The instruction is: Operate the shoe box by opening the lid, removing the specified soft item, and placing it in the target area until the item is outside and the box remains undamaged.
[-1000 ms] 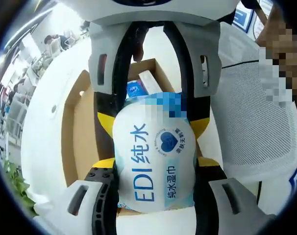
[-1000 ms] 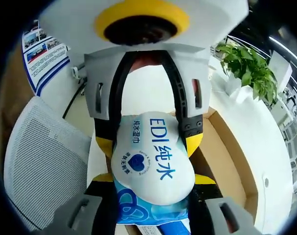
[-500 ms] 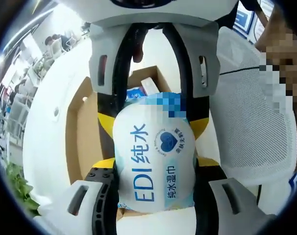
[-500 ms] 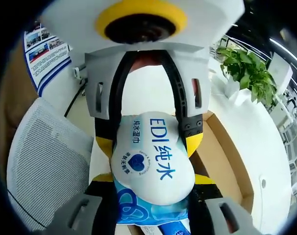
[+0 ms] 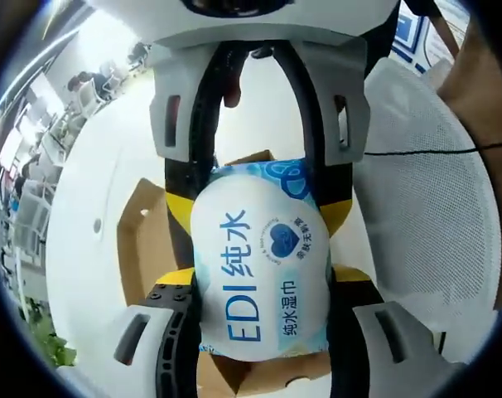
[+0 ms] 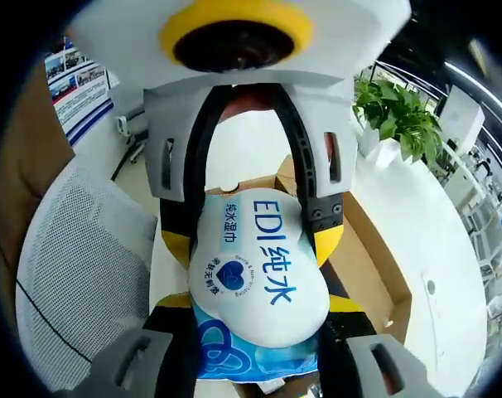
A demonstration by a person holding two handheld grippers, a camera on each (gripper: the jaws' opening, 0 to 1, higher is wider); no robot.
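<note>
Both tools gripped one soft pack of wet wipes (image 5: 259, 274) from opposite ends — the left gripper (image 5: 259, 286) and the right gripper (image 6: 255, 282) each had their jaws pressed against its sides. The pack hung above the open cardboard shoe box (image 5: 143, 240), lifted clear of its walls. The box sat on a white table (image 5: 77, 249), with a mesh chair (image 6: 77, 274) and a potted plant (image 6: 400, 124) nearby.

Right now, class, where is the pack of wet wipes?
In both views the wet wipes pack sits mid-frame, pinched between the left gripper and right gripper, above the open cardboard box.
</note>
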